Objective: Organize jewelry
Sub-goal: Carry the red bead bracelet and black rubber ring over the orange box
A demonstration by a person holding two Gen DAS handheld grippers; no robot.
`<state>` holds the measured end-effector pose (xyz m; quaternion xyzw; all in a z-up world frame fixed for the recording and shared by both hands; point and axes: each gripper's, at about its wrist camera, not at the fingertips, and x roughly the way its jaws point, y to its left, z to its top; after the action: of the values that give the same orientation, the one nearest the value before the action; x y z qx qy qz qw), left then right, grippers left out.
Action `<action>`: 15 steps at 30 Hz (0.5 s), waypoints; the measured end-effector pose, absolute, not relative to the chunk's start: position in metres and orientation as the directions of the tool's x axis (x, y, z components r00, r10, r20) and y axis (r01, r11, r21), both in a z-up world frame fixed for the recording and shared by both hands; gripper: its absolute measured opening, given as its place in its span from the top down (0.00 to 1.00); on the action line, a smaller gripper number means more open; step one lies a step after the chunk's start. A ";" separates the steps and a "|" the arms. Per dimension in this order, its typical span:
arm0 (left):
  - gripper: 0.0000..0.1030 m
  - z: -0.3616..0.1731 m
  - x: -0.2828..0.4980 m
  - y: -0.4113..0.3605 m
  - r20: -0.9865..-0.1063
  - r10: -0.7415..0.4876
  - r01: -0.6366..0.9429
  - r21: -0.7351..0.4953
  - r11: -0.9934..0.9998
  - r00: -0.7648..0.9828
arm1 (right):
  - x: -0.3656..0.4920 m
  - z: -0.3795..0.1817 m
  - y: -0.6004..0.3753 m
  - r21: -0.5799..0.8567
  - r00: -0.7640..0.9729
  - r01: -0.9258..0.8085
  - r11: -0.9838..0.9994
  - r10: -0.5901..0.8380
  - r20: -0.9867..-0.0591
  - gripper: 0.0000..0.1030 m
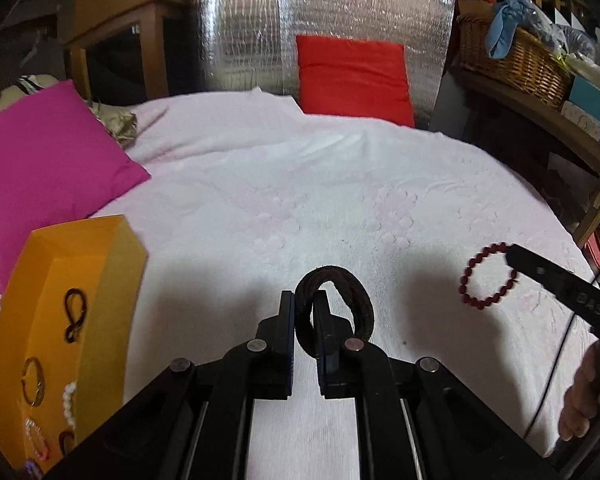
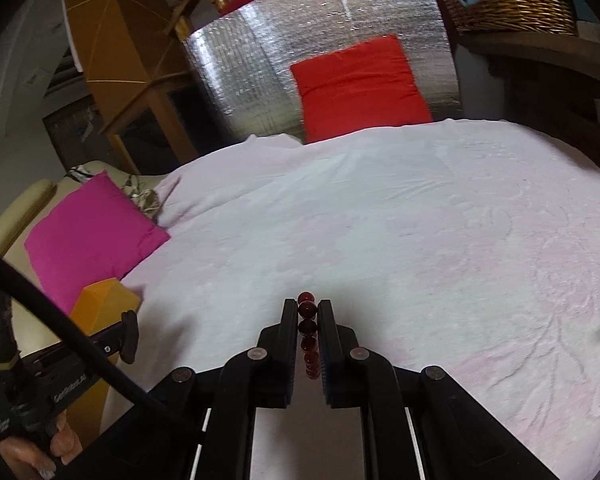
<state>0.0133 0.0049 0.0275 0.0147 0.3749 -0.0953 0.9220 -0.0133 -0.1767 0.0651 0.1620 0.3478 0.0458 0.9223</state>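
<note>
Above the pale pink bedspread [image 1: 340, 184], the left gripper [image 1: 305, 300] has its jaws clamped on a dark brown hair tie [image 1: 336, 304] that loops around the right-hand finger, lifted clear of the cloth. Left of this gripper lies an orange box [image 1: 116, 280], its near end cut off by the frame; inside show a thin black elastic [image 1: 74, 314], a bangle [image 1: 34, 380], white beads [image 1: 69, 400] and a pinkish bracelet [image 1: 36, 438], too blurred to name further. Right of it, the right gripper [image 2: 307, 308] is pinched on a dark red bead bracelet [image 1: 488, 276]; from its own camera only an edge-on column of beads shows. A magenta cushion [image 1: 44, 160] lies behind the box.
</note>
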 end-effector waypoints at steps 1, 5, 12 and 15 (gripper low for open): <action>0.91 0.029 0.008 0.007 -0.689 -0.165 0.180 -0.050 0.982 0.706 | -0.013 0.065 -0.171 0.329 0.756 0.022 0.944 0.200 -0.624 0.90; 0.91 0.037 -0.016 0.025 -0.667 -0.159 0.148 -0.074 0.986 0.728 | -0.017 0.066 -0.156 0.323 0.761 -0.002 0.947 0.211 -0.614 0.90; 0.91 0.054 -0.046 0.062 -0.643 -0.106 0.083 -0.066 0.994 0.758 | -0.025 0.068 -0.134 0.323 0.767 -0.044 0.945 0.240 -0.596 0.90; 0.91 0.062 -0.056 0.078 -0.636 -0.080 0.053 -0.061 0.997 0.767 | -0.034 0.071 -0.126 0.315 0.774 -0.061 0.947 0.244 -0.585 0.90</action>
<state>-0.0562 0.0776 0.0619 -0.0199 0.3392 -0.0354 0.9398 -0.0336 -0.1256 0.0713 0.1403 0.3262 0.0817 0.9313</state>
